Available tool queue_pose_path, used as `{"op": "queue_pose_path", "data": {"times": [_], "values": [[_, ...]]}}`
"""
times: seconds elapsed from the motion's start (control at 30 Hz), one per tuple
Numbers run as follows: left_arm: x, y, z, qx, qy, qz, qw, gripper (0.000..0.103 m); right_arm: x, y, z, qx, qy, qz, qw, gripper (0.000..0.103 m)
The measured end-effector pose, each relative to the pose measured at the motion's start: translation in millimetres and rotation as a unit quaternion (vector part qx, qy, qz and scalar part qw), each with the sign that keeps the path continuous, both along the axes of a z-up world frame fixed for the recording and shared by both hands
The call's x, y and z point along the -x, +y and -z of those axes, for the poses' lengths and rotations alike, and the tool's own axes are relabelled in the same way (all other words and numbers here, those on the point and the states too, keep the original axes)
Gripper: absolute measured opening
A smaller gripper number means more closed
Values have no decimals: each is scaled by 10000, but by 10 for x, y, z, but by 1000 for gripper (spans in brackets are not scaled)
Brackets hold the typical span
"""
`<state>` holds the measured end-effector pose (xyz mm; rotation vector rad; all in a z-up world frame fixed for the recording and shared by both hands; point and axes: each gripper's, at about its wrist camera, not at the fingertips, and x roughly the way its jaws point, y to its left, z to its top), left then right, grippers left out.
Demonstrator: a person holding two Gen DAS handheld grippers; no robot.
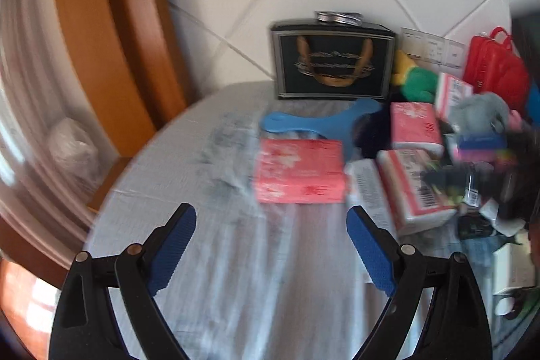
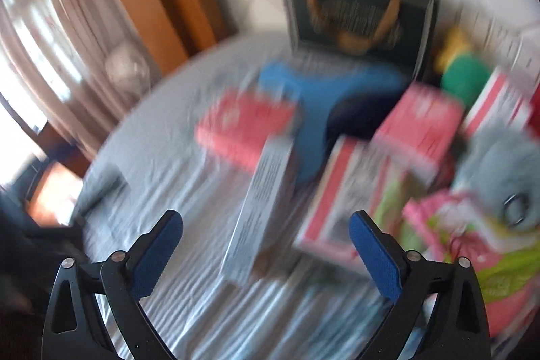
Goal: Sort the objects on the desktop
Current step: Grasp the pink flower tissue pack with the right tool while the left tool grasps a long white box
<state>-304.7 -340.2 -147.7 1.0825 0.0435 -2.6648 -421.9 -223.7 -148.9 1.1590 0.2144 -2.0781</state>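
- Blue-padded left gripper [image 1: 271, 253] is spread wide and holds nothing; it touches nothing, and bare pale tablecloth [image 1: 236, 275] lies under it.
- Right gripper [image 2: 266, 253] is also spread wide and empty, above the cloth, near a grey-white box [image 2: 260, 211].
- Farther, a pink packet [image 1: 298, 171] lies just beyond the left gripper; clutter crowds the right.
- Free room is at the left, up to the round table edge [image 1: 111, 188].
- Far back, a dark box [image 1: 332, 59] stands by the wall.
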Motion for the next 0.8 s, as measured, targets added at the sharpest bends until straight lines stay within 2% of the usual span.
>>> {"op": "queue_pose_path", "data": {"times": [0.1, 0.17, 0.2, 0.23, 0.3, 0.37, 0.4, 0.43, 0.47, 0.53, 0.63, 0.7, 0.77, 0.8], "values": [[202, 322, 176, -131, -78, 349, 9993, 92, 239, 197, -511, 359, 607, 420, 9966, 103], [379, 508, 353, -47, -161, 545, 9984, 92, 365, 177, -674, 373, 856, 535, 9942, 103], [470, 560, 451, -55, -323, 598, 9977, 91, 430, 167, -727, 326, 923, 508, 9939, 103], [515, 585, 533, -131, -419, 633, 9970, 87, 492, 112, -745, 235, 926, 406, 9946, 103], [559, 605, 690, -421, -600, 696, 9949, 81, 553, -47, -713, 42, 948, -1, 9955, 103], [583, 623, 844, -648, -796, 829, 9913, 64, 600, -341, -571, -265, 937, -704, 9928, 103], [578, 650, 911, -679, -911, 910, 9894, 44, 620, -557, -444, -525, 991, -1119, 9874, 103], [576, 663, 982, -772, -1030, 984, 9868, 36, 627, -758, -315, -772, 1051, -1468, 9805, 103], [563, 650, 991, -815, -1004, 970, 9869, 33, 655, -1013, -133, -1125, 1073, -1937, 9687, 103], [525, 632, 991, -852, -931, 982, 9871, 32, 699, -1302, 158, -1546, 1140, -2455, 9502, 103], [482, 685, 985, -643, -899, 1081, 9880, 32, 727, -1606, 509, -1726, 863, -3278, 9249, 103], [459, 719, 1003, -618, -895, 1138, 9875, 32, 634, -1768, 717, -2063, 913, -3861, 8944, 103], [447, 712, 1009, -679, -882, 1136, 9873, 32, 499, -1896, 927, -2516, 1089, -4418, 8542, 103], [449, 706, 1024, -708, -896, 1119, 9871, 32, 464, -1936, 1023, -2707, 1133, -4600, 8380, 103]]}}
